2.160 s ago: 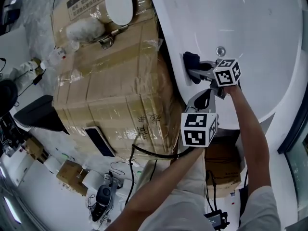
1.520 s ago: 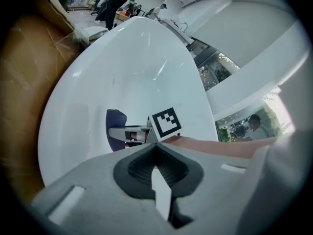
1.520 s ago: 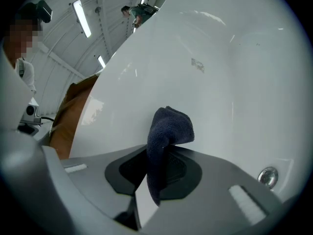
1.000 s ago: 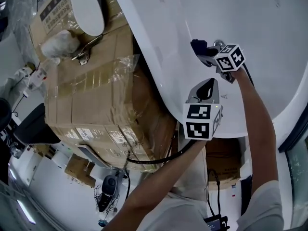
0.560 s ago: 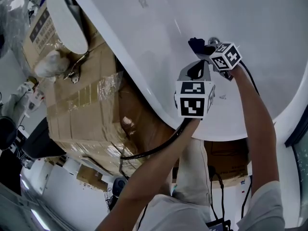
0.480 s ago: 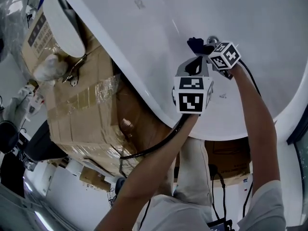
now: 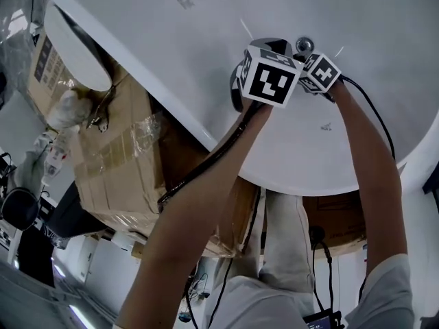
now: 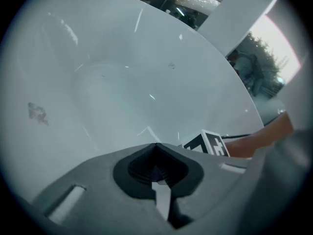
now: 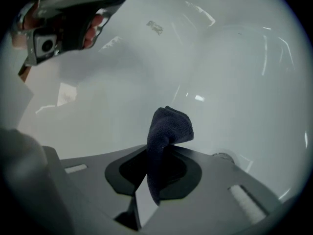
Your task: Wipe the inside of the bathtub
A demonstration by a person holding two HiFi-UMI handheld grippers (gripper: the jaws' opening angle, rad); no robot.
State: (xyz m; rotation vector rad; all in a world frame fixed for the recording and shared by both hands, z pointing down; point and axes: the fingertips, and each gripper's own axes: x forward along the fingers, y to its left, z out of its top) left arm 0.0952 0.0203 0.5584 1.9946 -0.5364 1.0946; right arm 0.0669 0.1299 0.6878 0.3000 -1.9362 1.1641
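Inside the bathtub (image 8: 122,82), the right hand-held gripper (image 9: 154,173) pinches a dark cloth (image 9: 170,127); the left hand-held gripper (image 8: 156,174) is squeezed closed.

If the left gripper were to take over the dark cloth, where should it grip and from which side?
Probably the bunched, folded-over top of the dark cloth, which stands free past the right gripper shut on its lower part. Come from ahead of those jaws, the bathtub wall side; nothing else is exposed.
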